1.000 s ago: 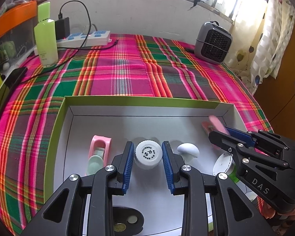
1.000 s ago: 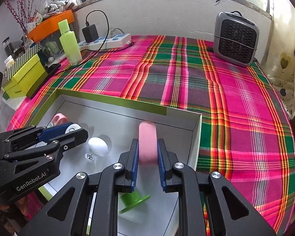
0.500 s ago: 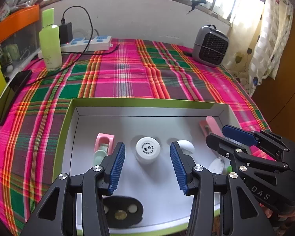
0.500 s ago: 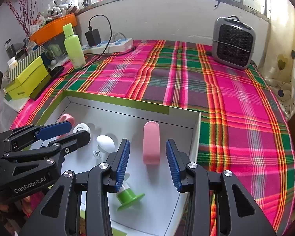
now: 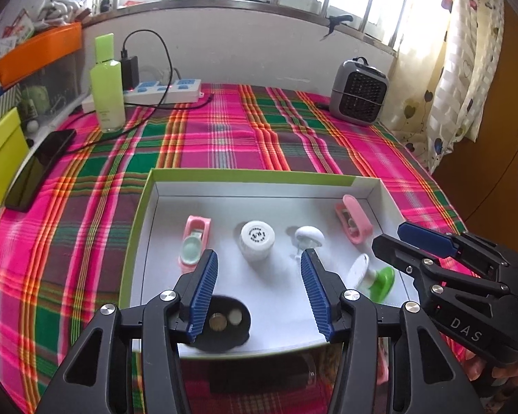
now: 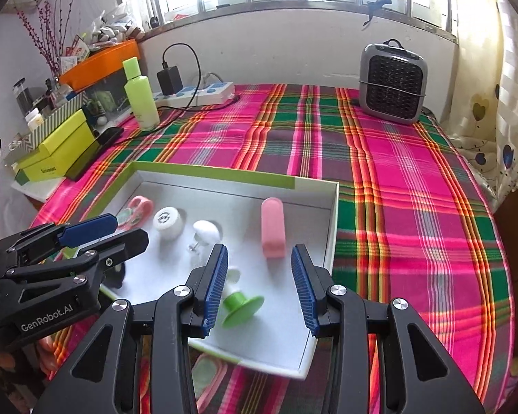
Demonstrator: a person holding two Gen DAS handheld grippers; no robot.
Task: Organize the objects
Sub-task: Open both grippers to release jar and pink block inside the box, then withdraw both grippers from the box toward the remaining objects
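Both your tools have let go and drawn back: the left tool [image 5: 259, 289] stands spread before the white jar [image 5: 257, 244], the right tool [image 6: 259, 286] spread before the pink case [image 6: 273, 227], which lies lengthwise near the tray's [image 6: 331, 227] right wall.

Pink, green and orange plaid tablecloth [image 5: 224, 145] under a white tray [image 5: 248, 182] with lime-green rim. Inside: white jar [image 5: 257, 239], pink case [image 6: 272, 227] and green-based piece [image 6: 240, 307] (blue-padded black grippers excluded).
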